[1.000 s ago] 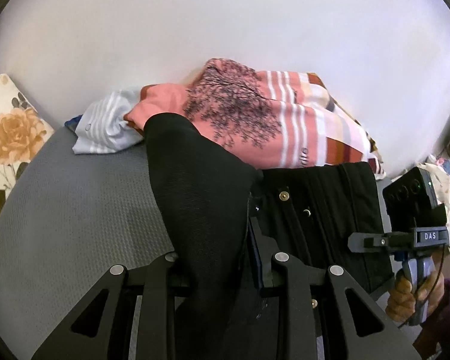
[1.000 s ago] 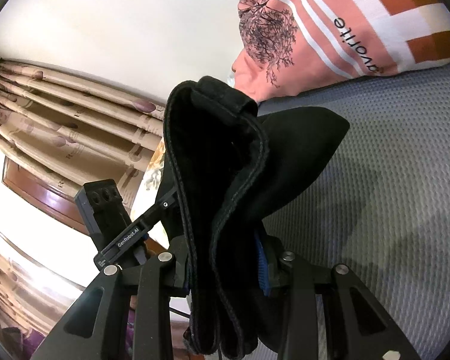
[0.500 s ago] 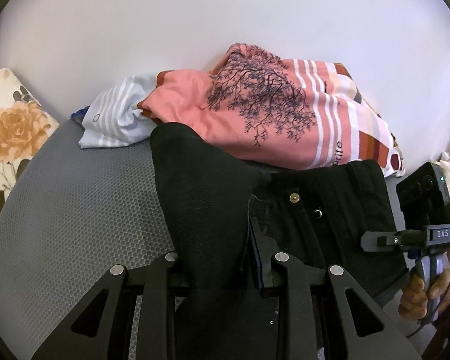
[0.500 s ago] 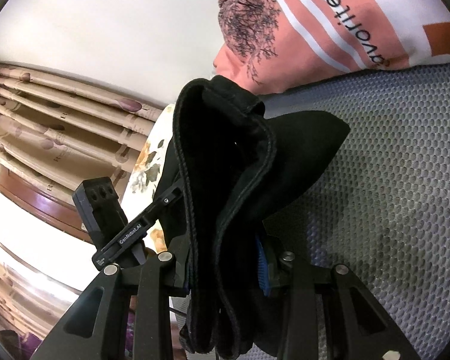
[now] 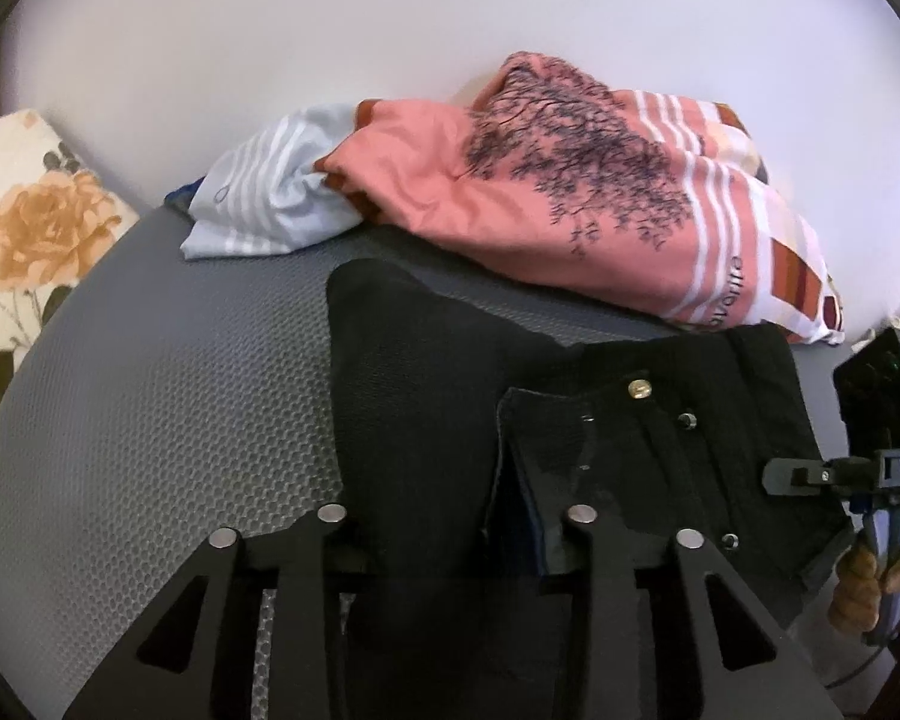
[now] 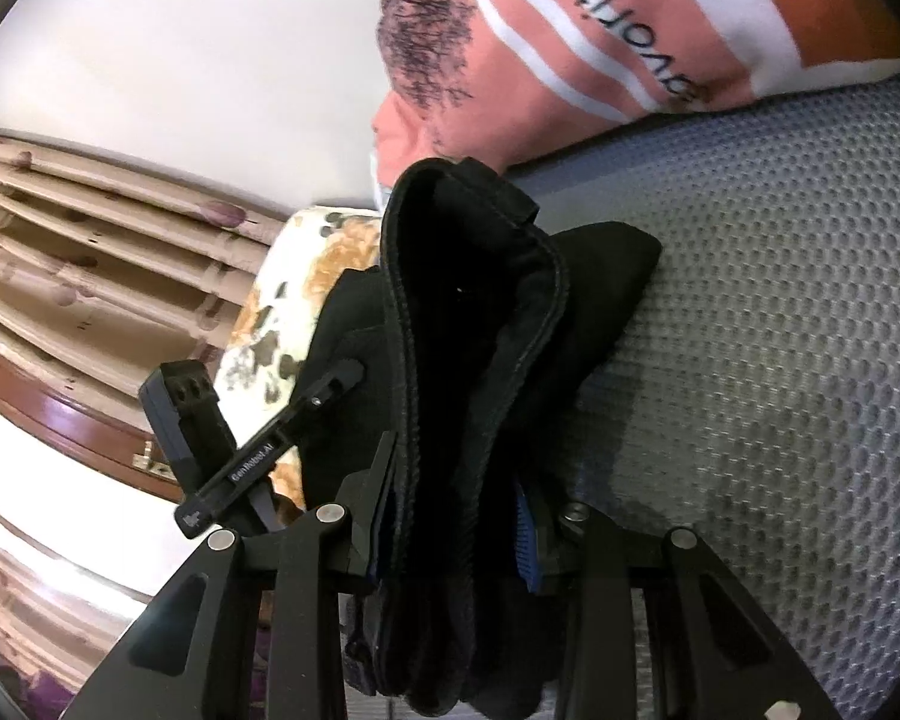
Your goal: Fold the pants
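On my left camera the left gripper (image 5: 450, 534) has its jaws closed tight on a thick fold of the black pants (image 5: 660, 414), cloth bunched between the fingers and running down out of view below them. The pants spread forward and to the right from there across the grey mat (image 5: 168, 420), waistband side up, with a brass button (image 5: 639, 388) and a couple of dark rivets showing. The far corner of the lifted fold reaches toward the pink shirt (image 5: 570, 192), which lies heaped along the wall beside a white striped cloth (image 5: 264, 192). A floral pillow (image 5: 24, 240) sits at the left edge of the mat. At the far right I can see the right gripper (image 5: 834, 474) at the pants' right edge, with the hand (image 5: 870, 588) on its handle.

On my right camera the right gripper (image 6: 456, 510) is also clamped on the pants (image 6: 474, 324): several layers of the band stand up between the jaws, the rest sagging onto the mat (image 6: 780, 360). The left gripper (image 6: 270, 444) shows to the left, touching the same garment. Curtains (image 6: 90, 240) fill the background there.
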Tool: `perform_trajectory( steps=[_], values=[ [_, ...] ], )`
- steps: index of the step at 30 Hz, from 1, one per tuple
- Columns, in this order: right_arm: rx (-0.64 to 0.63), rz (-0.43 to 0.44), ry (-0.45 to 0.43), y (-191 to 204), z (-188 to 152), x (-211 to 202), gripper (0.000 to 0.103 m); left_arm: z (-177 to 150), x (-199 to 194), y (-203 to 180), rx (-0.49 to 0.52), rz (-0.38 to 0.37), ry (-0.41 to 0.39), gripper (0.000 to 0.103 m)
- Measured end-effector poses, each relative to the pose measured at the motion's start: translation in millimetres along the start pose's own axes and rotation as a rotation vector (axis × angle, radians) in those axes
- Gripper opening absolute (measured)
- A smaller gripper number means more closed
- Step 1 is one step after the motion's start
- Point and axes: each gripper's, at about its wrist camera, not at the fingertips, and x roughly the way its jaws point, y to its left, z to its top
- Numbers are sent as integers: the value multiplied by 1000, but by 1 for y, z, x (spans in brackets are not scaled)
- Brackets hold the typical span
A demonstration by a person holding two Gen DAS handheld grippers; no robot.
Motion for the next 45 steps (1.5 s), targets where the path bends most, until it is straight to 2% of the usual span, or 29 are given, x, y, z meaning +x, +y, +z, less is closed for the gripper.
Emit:
perform_trajectory(
  steps=[4, 7, 12, 14, 18, 20, 21, 22, 27, 33, 39, 45],
  values=[
    [-37, -68, -2, 0, -6, 0, 31, -6, 9, 9, -15, 41, -6, 59],
    [-107, -160, -8, 9, -10, 3, 34, -12, 12, 12, -16, 73, -26, 68],
    [-181, -261, -41, 18, -19, 5, 37, -13, 12, 15, -24, 108, -52, 74],
    [-220, -310, -60, 25, -22, 8, 41, -15, 11, 16, -33, 121, -55, 78],
    [-275, -392, -99, 37, -25, 15, 49, -16, 9, 20, -64, 127, -73, 80],
    [-306, -446, -129, 42, -29, 18, 66, -17, 6, 20, -75, 141, -93, 81],
    [-328, -477, -142, 46, -31, 19, 79, -17, 4, 20, -75, 151, -101, 81],
    [-358, -514, -152, 51, -35, 22, 87, -18, 3, 19, -72, 160, -110, 82],
    [-445, -638, -192, 69, -43, 33, 91, -18, -5, 13, -49, 201, -158, 95],
    [-410, -706, -251, 69, -43, 23, 100, -18, -7, 9, -31, 237, -171, 96],
    [-471, -806, -274, 82, -47, 30, 101, -19, -10, -1, 10, 284, -192, 99],
    [-490, -847, -288, 85, -49, 31, 103, -20, -13, -6, 31, 307, -215, 102]
  ],
)
